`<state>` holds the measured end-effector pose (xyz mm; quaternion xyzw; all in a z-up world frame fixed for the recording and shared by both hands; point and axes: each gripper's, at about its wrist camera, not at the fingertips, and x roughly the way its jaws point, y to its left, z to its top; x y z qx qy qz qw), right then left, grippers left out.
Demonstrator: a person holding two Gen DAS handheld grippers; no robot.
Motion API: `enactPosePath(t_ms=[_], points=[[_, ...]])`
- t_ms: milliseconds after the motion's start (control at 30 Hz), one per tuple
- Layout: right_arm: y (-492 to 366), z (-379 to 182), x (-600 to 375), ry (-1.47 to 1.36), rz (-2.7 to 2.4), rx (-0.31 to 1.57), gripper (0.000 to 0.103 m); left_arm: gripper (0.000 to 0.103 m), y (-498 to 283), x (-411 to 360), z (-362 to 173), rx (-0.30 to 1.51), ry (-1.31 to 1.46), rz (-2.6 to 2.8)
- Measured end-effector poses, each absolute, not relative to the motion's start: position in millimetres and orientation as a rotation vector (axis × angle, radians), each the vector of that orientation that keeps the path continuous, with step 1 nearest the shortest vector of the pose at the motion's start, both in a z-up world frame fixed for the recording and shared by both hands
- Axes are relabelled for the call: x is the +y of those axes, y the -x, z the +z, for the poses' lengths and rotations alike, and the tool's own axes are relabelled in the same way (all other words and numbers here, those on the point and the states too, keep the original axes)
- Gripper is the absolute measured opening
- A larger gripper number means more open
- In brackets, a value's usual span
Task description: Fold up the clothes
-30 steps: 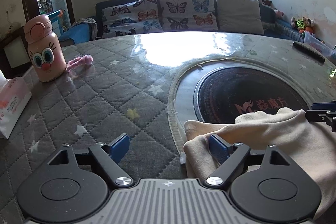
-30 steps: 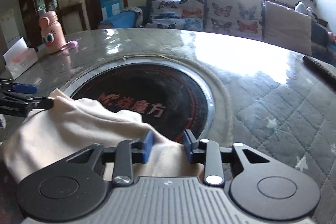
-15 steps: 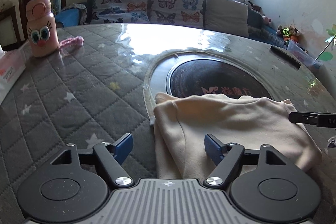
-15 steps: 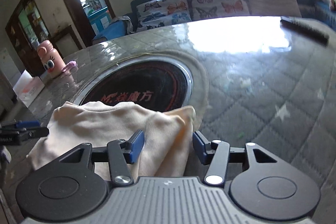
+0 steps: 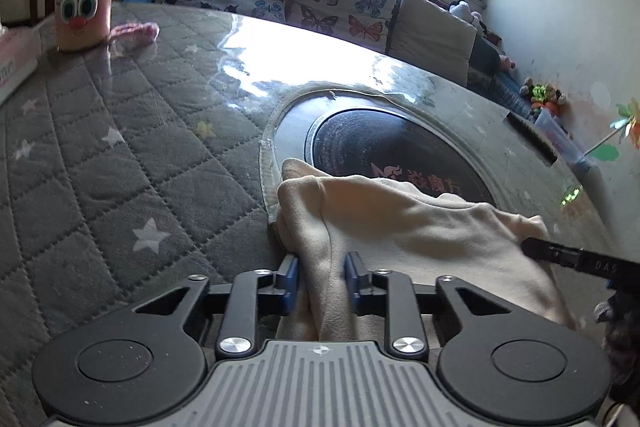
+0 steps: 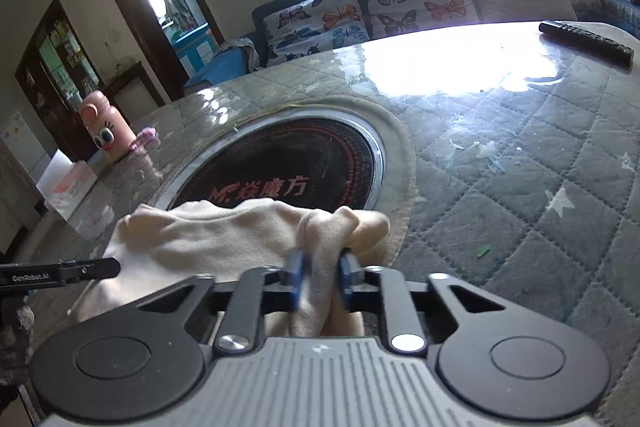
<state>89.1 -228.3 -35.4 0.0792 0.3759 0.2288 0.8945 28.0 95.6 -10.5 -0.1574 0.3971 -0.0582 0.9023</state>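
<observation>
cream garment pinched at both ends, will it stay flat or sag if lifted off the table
Probably sag: the cream garment already bunches into soft folds where the left tool and the right tool pinch it. It looks thick and fleecy, so likely light but bulky, draping in the middle. On the glossy table cover any trailing edge may slide rather than catch.

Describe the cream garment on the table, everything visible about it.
The cream garment is soft, plain knit-looking cloth, bunched and creased. It lies on the quilted table, overlapping the near edge of the black round inset. The left gripper pinches one end, the right gripper the other, each clamping a gathered fold.
</observation>
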Motion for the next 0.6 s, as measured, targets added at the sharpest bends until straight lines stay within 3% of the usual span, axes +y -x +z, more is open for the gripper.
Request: enactPosePath(t_ms=[367, 600], points=[[-83, -13, -209, -0.161, 0.526, 0.725, 0.009, 0.017, 3, 110, 20, 0.715, 0.315, -0.077], [-101, 11, -134, -0.099, 0.686, 0.685, 0.009, 0.017, 27, 162, 49, 0.627, 0.310, 0.032]])
